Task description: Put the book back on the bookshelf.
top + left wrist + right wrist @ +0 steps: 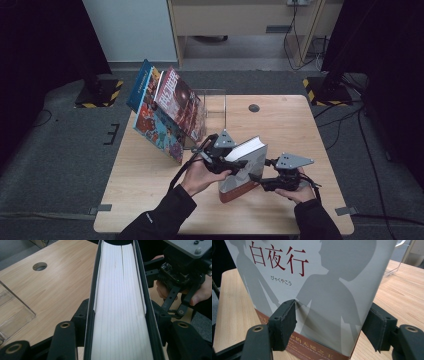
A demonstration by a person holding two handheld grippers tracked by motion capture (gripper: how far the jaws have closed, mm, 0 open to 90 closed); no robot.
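Observation:
A thick book (248, 167) with a grey cover and a red band along its foot stands upright on the wooden table (150, 190), near the front middle. My left gripper (234, 161) is shut on the book; in the left gripper view the white page edge (120, 302) runs between the jaws, which press on both covers. My right gripper (261, 179) sits low at the book's right side, pointing at the cover. In the right gripper view the grey cover with red characters (324, 290) faces me, and the right gripper (331, 326) stands open just in front of it.
Several colourful books (167, 107) lean left in a clear acrylic stand (215, 102) at the back left of the table. A round cable hole (254, 107) lies behind the held book. Tripod feet with striped tape stand on the floor at both sides.

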